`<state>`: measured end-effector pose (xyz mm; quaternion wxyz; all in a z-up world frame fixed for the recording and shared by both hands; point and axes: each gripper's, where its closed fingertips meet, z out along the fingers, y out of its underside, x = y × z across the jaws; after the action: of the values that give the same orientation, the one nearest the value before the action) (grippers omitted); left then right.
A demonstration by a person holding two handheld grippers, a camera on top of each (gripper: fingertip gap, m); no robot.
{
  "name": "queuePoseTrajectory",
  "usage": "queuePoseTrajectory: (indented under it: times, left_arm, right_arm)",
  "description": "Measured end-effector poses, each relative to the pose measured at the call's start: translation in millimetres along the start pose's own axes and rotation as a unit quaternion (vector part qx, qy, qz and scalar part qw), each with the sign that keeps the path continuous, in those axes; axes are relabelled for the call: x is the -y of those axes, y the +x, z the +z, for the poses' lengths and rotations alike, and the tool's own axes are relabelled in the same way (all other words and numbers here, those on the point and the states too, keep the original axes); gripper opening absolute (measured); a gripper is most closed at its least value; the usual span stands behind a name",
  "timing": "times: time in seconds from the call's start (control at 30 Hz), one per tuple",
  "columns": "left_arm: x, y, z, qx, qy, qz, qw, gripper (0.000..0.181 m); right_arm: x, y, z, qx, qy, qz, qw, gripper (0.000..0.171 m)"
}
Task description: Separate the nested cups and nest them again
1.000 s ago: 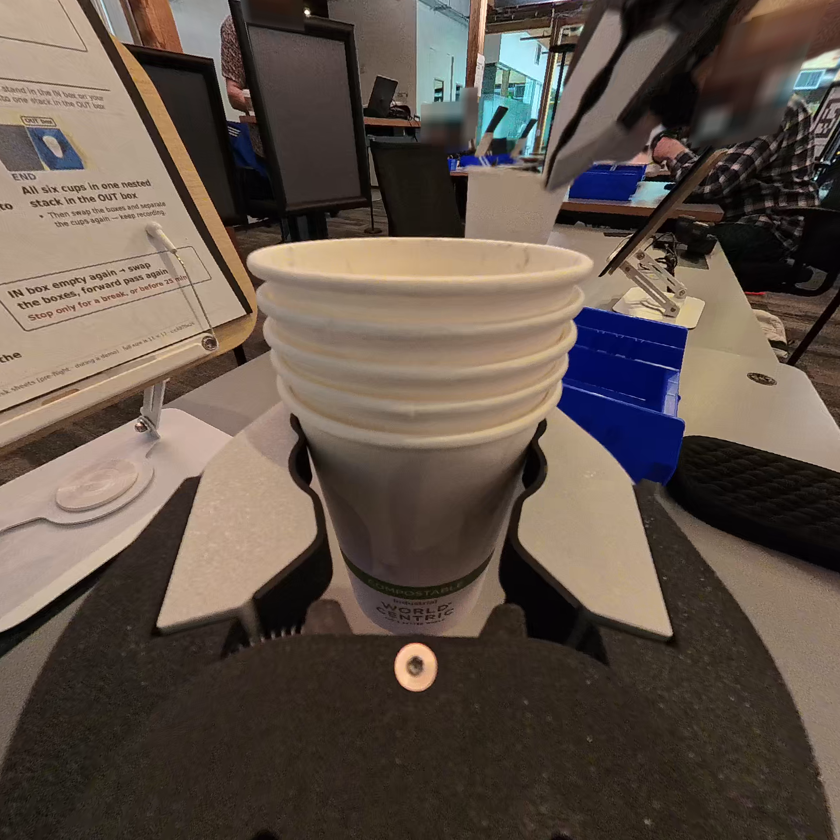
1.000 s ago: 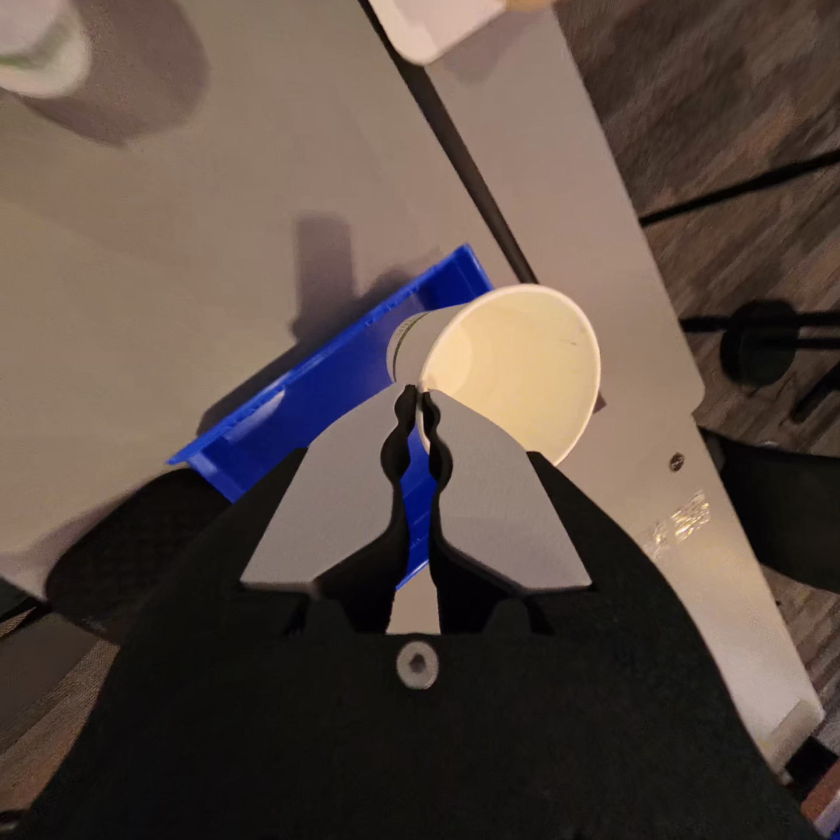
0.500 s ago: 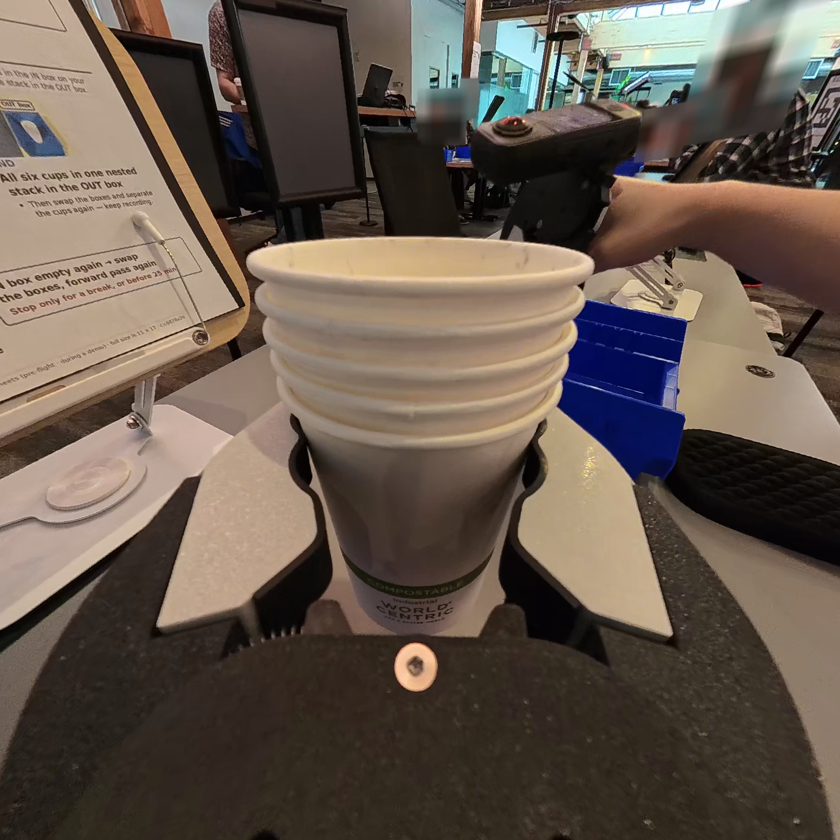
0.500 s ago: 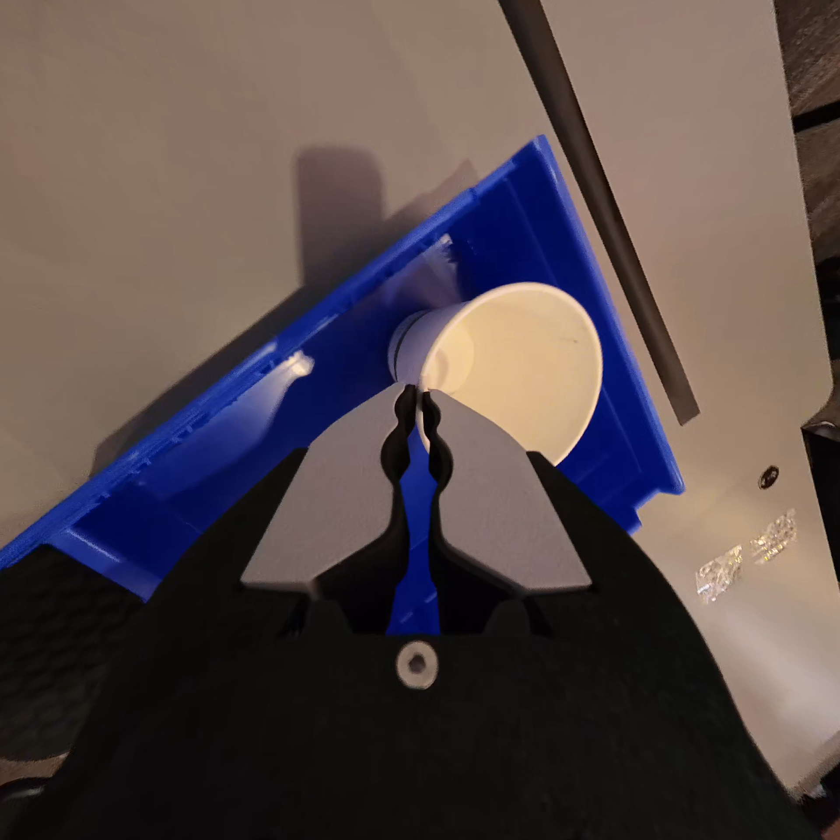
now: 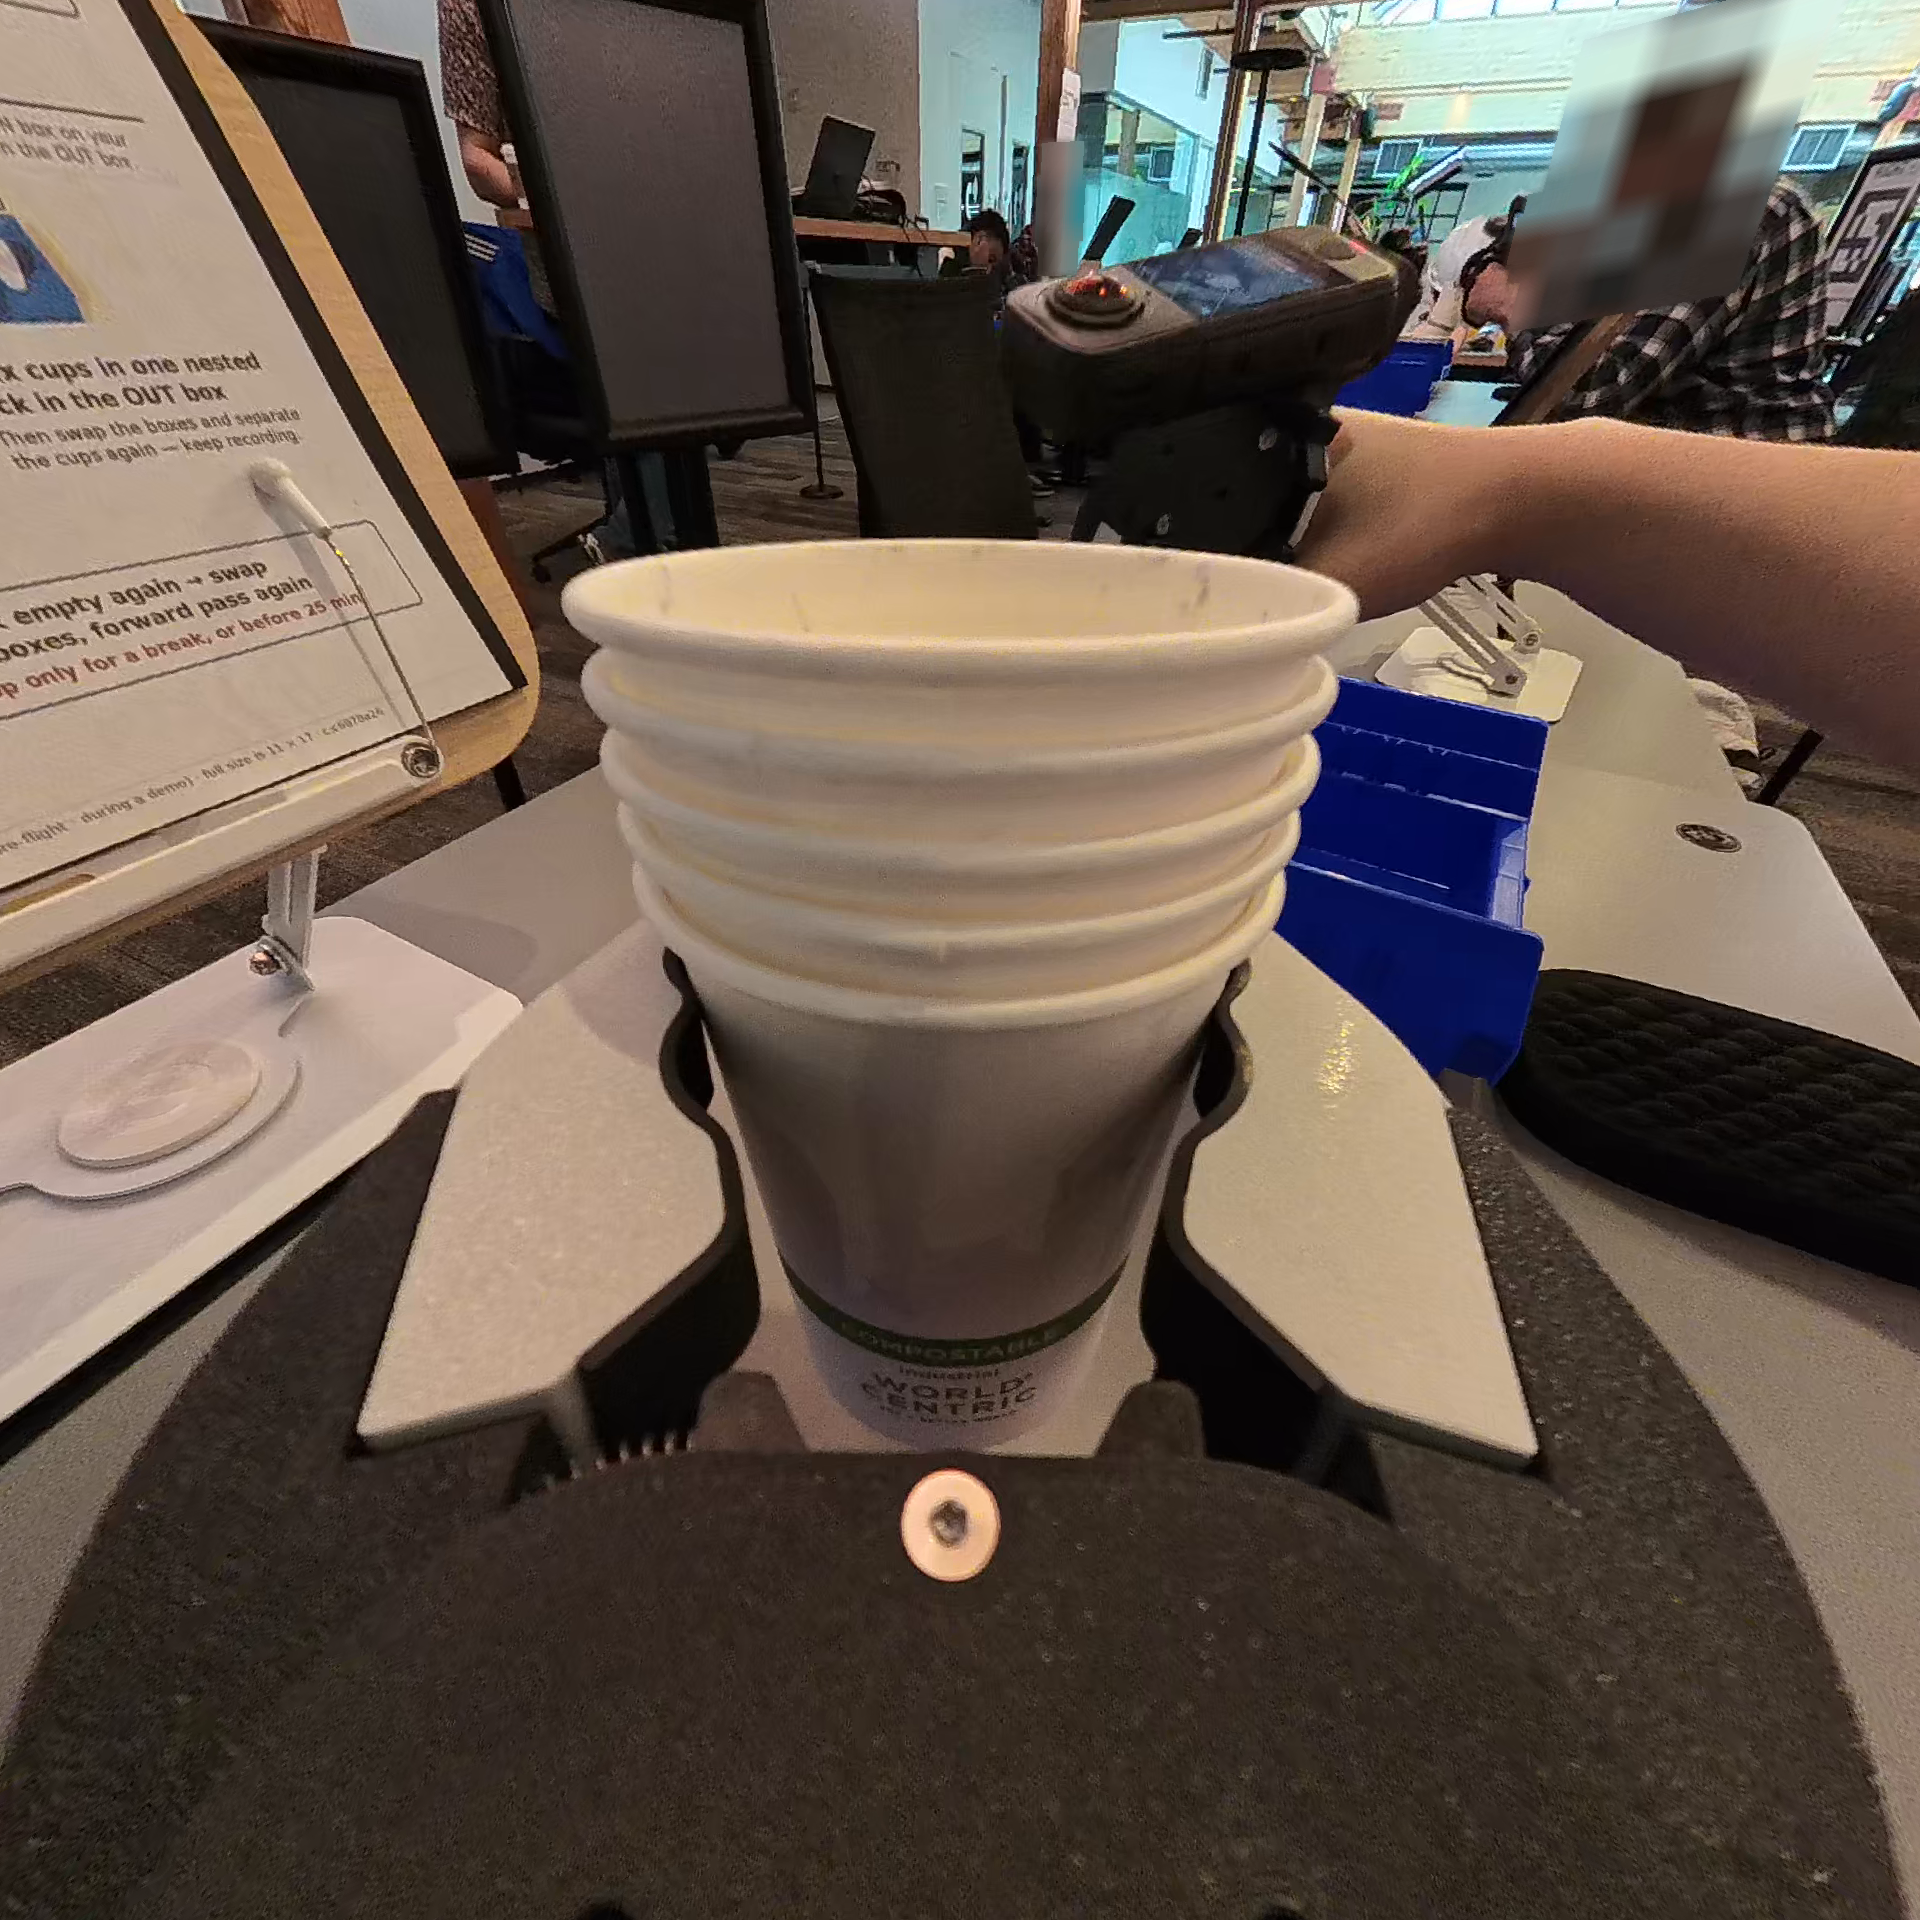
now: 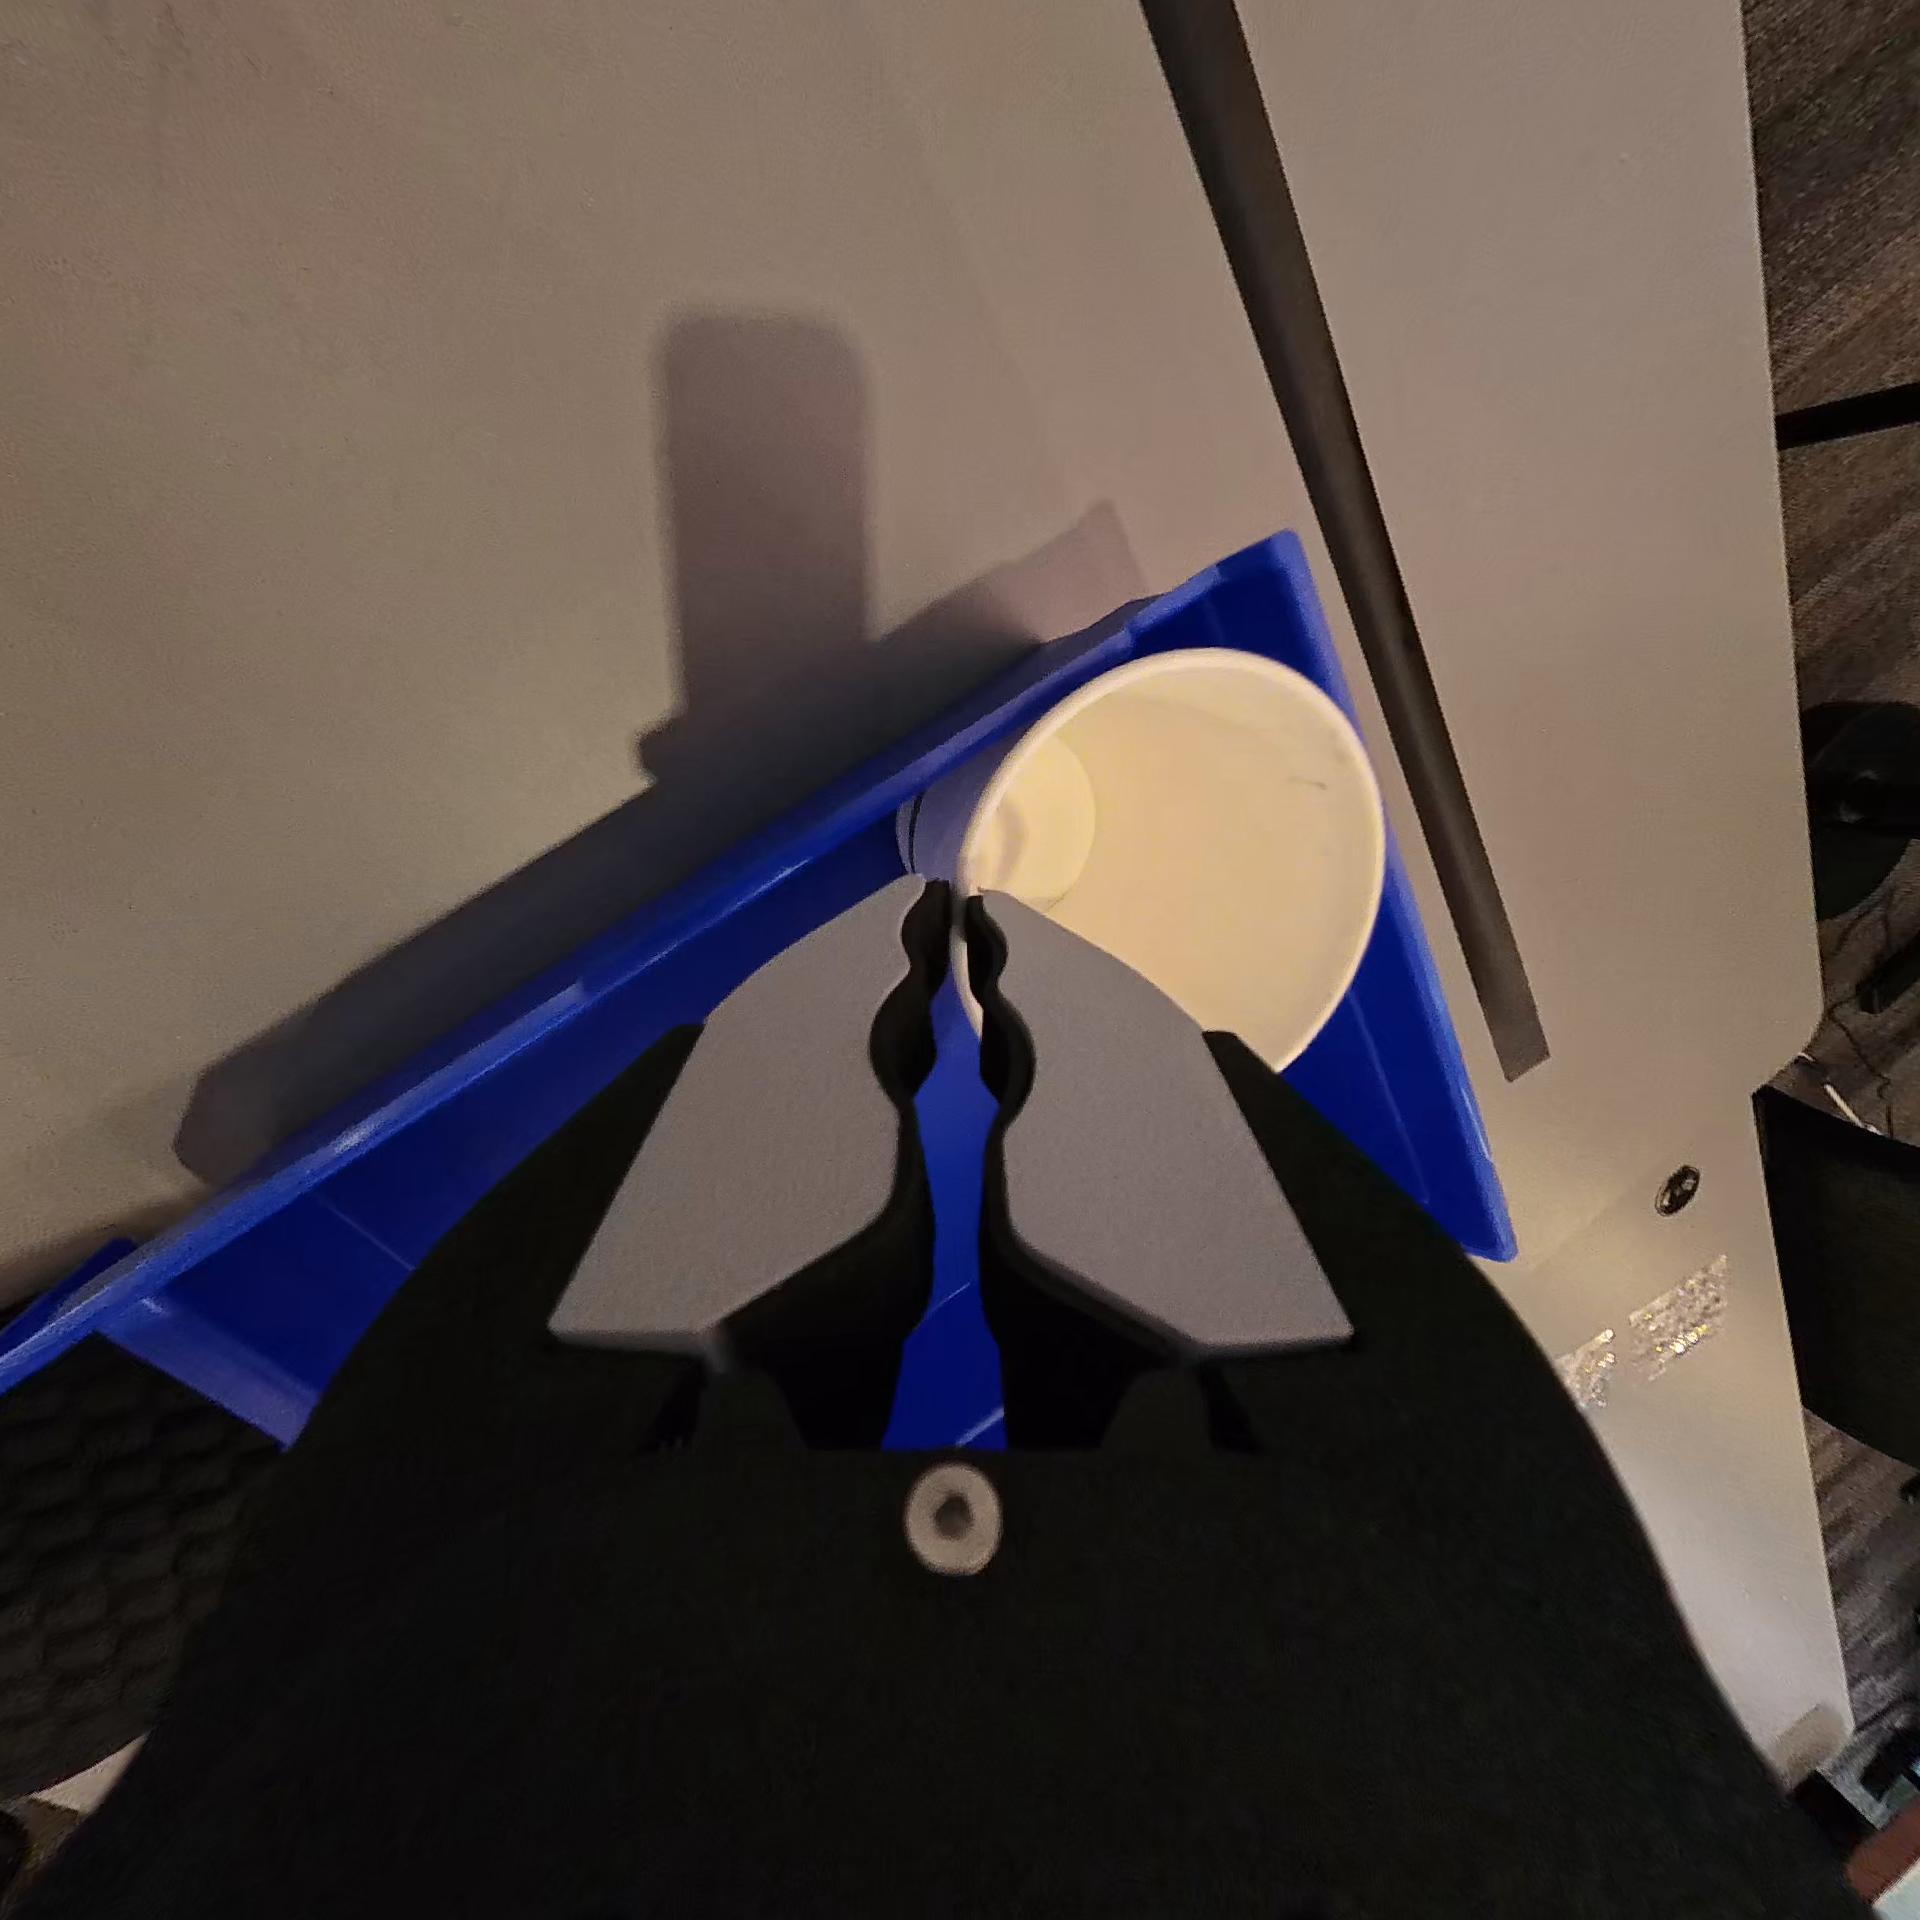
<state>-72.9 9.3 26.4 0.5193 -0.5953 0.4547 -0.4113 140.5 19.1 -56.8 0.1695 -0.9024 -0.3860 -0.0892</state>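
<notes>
My left gripper point(image 5: 951, 1029) is shut on a stack of several nested white paper cups point(image 5: 956, 831), held upright above the grey table. My right gripper point(image 6: 956, 899) is shut on the rim of a single white paper cup point(image 6: 1195, 842), pinching its wall. It points down and holds that cup inside the far end of a blue bin point(image 6: 582, 1060). In the left wrist view the right gripper's dark body point(image 5: 1205, 332) and the hand holding it hang over the blue bin point(image 5: 1423, 862), to the right behind the stack.
An instruction sheet on a wooden stand point(image 5: 187, 499) is at the left, on a white base point(image 5: 208, 1101). A black textured pad point(image 5: 1725, 1112) lies right of the bin. A second small stand point(image 5: 1486, 644) is behind the bin. People sit at desks in the background.
My right gripper has moved down and over the blue bin with the single cup, bringing it inside the bin's far end. My left gripper still holds the stack and has barely moved.
</notes>
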Motion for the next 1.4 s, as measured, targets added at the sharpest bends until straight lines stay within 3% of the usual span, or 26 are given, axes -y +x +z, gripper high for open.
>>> queuePoseTrajectory:
  times: [0.47, 0.53, 0.73, 0.83, 0.93, 1.03, 1.13, 1.4]
  left_arm:
    - [0, 2, 0, -0.014, 0.001, -0.017, 1.0, 0.093]
    - [0, 2, 0, -0.015, 0.0, -0.02, 1.0, 0.093]
    - [1, 3, 0, -0.018, 0.001, -0.018, 1.0, 0.093]
    - [-1, 3, 1, -0.017, -0.003, -0.015, 1.0, 0.093]
    - [-5, 3, 3, -0.017, -0.009, -0.014, 1.0, 0.093]
    - [-7, 5, 4, -0.017, -0.015, -0.009, 1.0, 0.093]
    - [-7, 6, 4, -0.015, -0.018, 0.001, 1.0, 0.093]
    - [-4, 9, 2, -0.016, -0.016, 0.007, 1.0, 0.093]
  right_arm:
    - [1, 6, 2, -0.024, 0.004, -0.007, 1.0, 0.003]
    - [1, 10, 1, -0.043, 0.006, -0.009, 0.999, 0.013]
    - [16, 10, -34, -0.076, 0.048, -0.024, 0.996, 0.021]
    - [59, -17, -81, -0.07, 0.127, -0.062, 0.988, 0.034]
    - [116, -74, -134, -0.026, 0.225, -0.152, 0.962, 0.027]
    - [151, -127, -167, 0.043, 0.264, -0.208, 0.941, 0.024]
    - [168, -155, -172, 0.084, 0.259, -0.235, 0.933, 0.021]
    - [165, -162, -149, 0.111, 0.185, -0.239, 0.947, 0.004]
